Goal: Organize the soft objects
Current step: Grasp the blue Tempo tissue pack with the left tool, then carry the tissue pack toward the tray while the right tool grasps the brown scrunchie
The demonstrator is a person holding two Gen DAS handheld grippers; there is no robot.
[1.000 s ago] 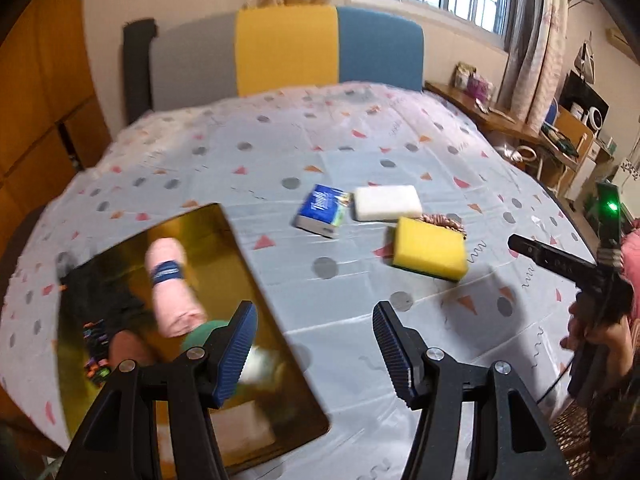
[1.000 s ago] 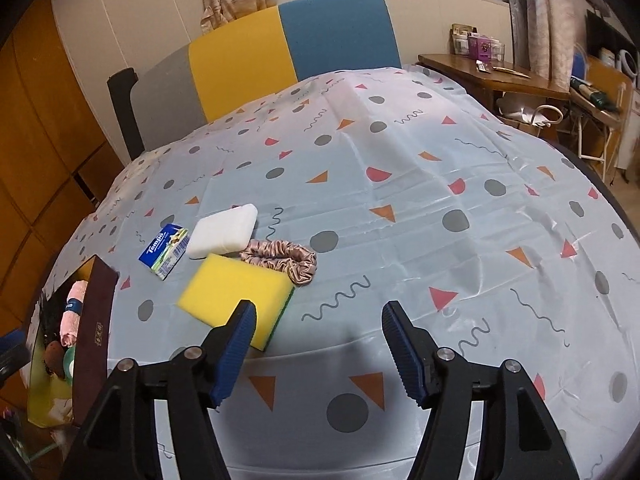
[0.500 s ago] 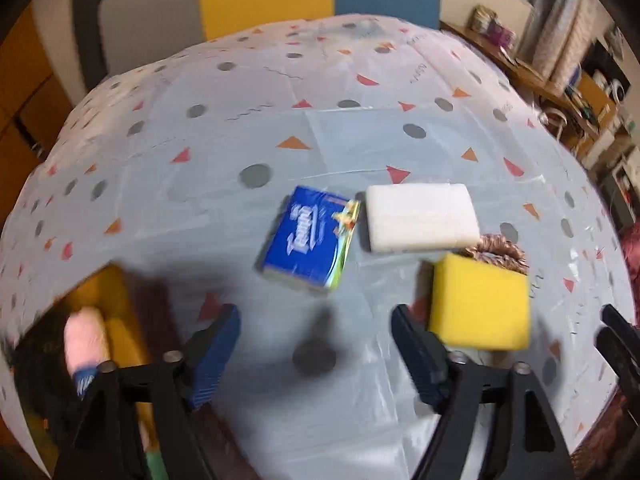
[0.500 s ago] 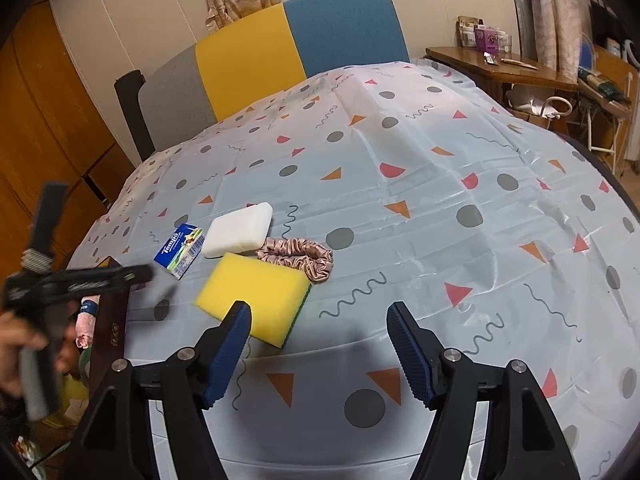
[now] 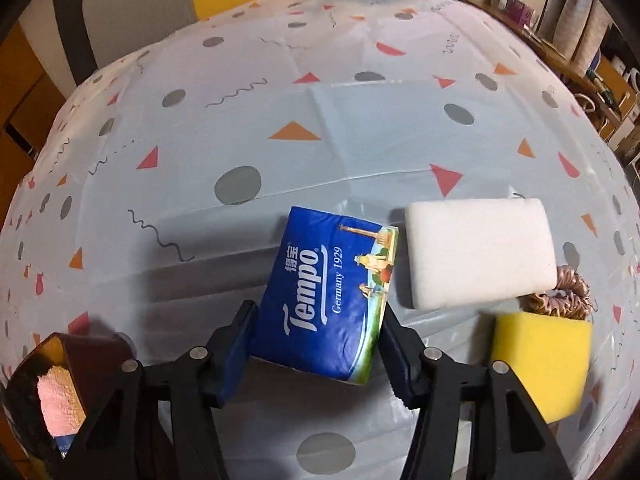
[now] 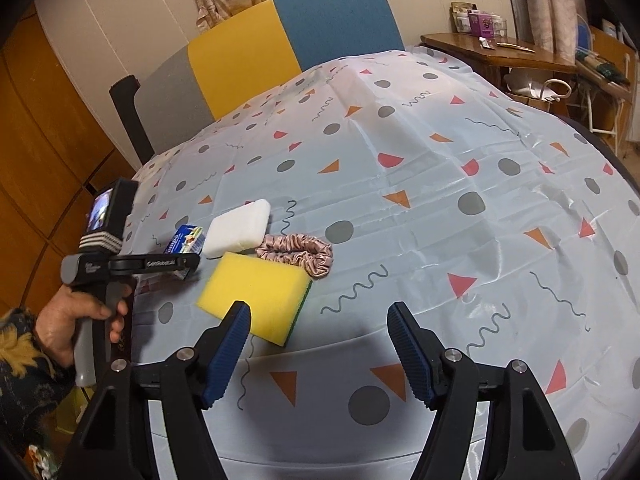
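Note:
A blue Tempo tissue pack (image 5: 320, 292) lies on the patterned tablecloth (image 5: 320, 132). My left gripper (image 5: 316, 352) points down over it, its jaws closing, and both blue pads touch the pack's long sides. To the right lie a white sponge (image 5: 480, 252), a yellow sponge (image 5: 540, 364) and a pink satin scrunchie (image 5: 564, 296). The right wrist view shows the left gripper (image 6: 188, 268) on the tissue pack (image 6: 188, 238). My right gripper (image 6: 320, 344) is open with nothing in it, just short of the yellow sponge (image 6: 256, 296).
At the table's left edge stands a dark box with a gold lining (image 5: 56, 344) that holds a rolled pink towel (image 5: 60, 396). A hand (image 6: 76, 320) grips the left tool. A grey, yellow and blue chair back (image 6: 280, 44) stands beyond the table, with a wooden desk (image 6: 500, 52) to its right.
My left gripper swung right from over the box, sank toward the table and closed around the tissue pack. The right gripper stayed put.

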